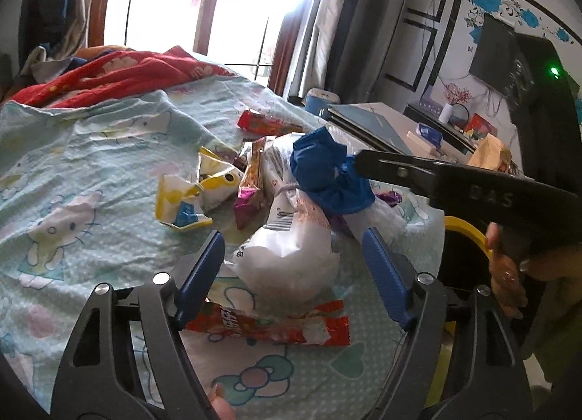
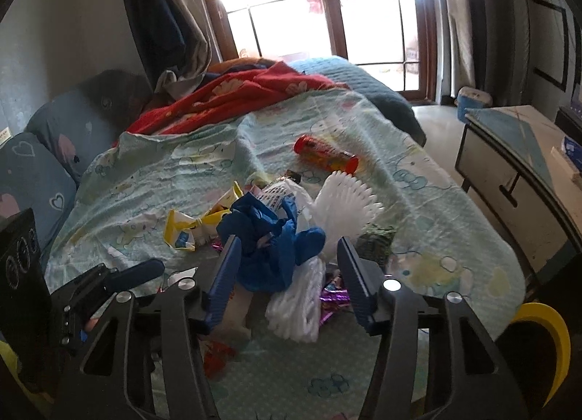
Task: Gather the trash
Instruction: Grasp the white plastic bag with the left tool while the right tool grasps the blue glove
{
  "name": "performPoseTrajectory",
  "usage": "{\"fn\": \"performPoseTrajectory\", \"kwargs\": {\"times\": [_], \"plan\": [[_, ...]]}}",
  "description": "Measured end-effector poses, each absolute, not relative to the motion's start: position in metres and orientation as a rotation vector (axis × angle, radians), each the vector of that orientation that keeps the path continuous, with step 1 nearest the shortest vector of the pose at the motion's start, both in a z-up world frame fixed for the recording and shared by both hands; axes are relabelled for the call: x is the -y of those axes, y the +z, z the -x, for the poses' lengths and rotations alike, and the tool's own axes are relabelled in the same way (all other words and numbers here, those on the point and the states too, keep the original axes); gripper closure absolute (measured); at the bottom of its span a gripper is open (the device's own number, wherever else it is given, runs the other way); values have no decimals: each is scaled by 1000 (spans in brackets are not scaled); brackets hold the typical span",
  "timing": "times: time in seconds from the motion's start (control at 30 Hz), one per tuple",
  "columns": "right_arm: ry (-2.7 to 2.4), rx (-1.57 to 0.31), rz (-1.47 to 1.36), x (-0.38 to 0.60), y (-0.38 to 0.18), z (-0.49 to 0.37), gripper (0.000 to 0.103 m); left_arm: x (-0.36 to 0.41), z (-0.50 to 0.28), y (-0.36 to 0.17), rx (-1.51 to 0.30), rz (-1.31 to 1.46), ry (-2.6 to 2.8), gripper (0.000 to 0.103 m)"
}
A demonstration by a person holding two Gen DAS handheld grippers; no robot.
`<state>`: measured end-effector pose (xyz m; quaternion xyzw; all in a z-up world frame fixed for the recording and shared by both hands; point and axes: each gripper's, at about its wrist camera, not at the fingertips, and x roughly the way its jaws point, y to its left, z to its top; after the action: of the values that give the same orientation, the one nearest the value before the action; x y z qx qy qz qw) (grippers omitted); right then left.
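A pile of trash lies on the bed: a white plastic bag [image 1: 291,256], a crumpled blue bag [image 1: 327,172], a yellow wrapper [image 1: 189,198], a red wrapper [image 1: 276,325] and a red tube [image 1: 265,122]. My left gripper [image 1: 294,238] is open, its blue pads either side of the white bag. My right gripper [image 2: 289,242] is open around the blue bag [image 2: 269,238]; it also shows from the side in the left wrist view [image 1: 360,165]. In the right wrist view I see white netting [image 2: 298,300], a white comb-like piece [image 2: 345,202] and the red tube [image 2: 325,158].
The bed has a light green cartoon sheet [image 1: 72,172] and a red blanket [image 2: 236,92] at the far end. A yellow-rimmed black bin [image 2: 538,340] stands at the bed's near right corner. A cabinet [image 2: 509,165] stands right of the bed.
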<state>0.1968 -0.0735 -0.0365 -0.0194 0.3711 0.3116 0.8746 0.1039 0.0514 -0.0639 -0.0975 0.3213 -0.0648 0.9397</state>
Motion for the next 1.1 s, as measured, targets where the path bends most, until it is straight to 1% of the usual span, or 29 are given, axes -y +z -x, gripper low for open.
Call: {"fn": "performPoseTrajectory", "kwargs": {"times": [0.13, 0.2, 0.27, 0.3, 0.33, 0.37, 0.4, 0.43, 0.5, 0.53, 0.6, 0.63, 0.67, 0.7, 0.73, 0.8, 1.1], "plan": [[646, -790, 47, 67, -44, -202, 59, -52, -107, -68, -676, 205, -127, 36], [647, -803, 42, 66, -48, -205, 66, -52, -108, -69, -681, 206, -124, 37], [649, -817, 19, 67, -51, -206, 70, -52, -108, -69, -686, 207, -123, 38], [648, -822, 16, 67, -52, -207, 76, -52, -108, -69, -687, 206, -122, 40], [648, -824, 16, 67, -53, -207, 80, -52, -108, -69, -690, 206, -120, 42], [653, -826, 16, 67, -54, -207, 87, -52, -109, -69, -692, 207, -120, 47], [653, -822, 15, 67, -53, -206, 91, -52, -109, -70, -697, 207, -119, 51], [654, -818, 13, 68, -53, -205, 92, -52, -110, -70, -701, 206, -117, 53], [653, -807, 10, 69, -51, -204, 97, -52, -111, -71, -705, 207, -121, 56], [653, -800, 7, 69, -50, -202, 97, -52, -111, -71, -707, 205, -125, 57], [651, -790, 0, 72, -48, -201, 99, -51, -110, -71, -707, 201, -127, 65], [652, -784, -7, 73, -46, -200, 100, -50, -110, -71, -708, 198, -126, 66], [652, -780, -12, 74, -45, -199, 100, -50, -110, -71, -709, 197, -124, 72], [653, -776, -16, 75, -44, -199, 100, -50, -110, -71, -710, 199, -126, 76], [652, -771, -19, 76, -42, -198, 100, -51, -110, -71, -709, 204, -131, 77], [650, -761, -33, 79, -39, -196, 100, -51, -110, -71, -708, 212, -145, 84], [642, -712, -79, 94, -24, -188, 101, -50, -103, -56, -650, 220, -172, 92]]}}
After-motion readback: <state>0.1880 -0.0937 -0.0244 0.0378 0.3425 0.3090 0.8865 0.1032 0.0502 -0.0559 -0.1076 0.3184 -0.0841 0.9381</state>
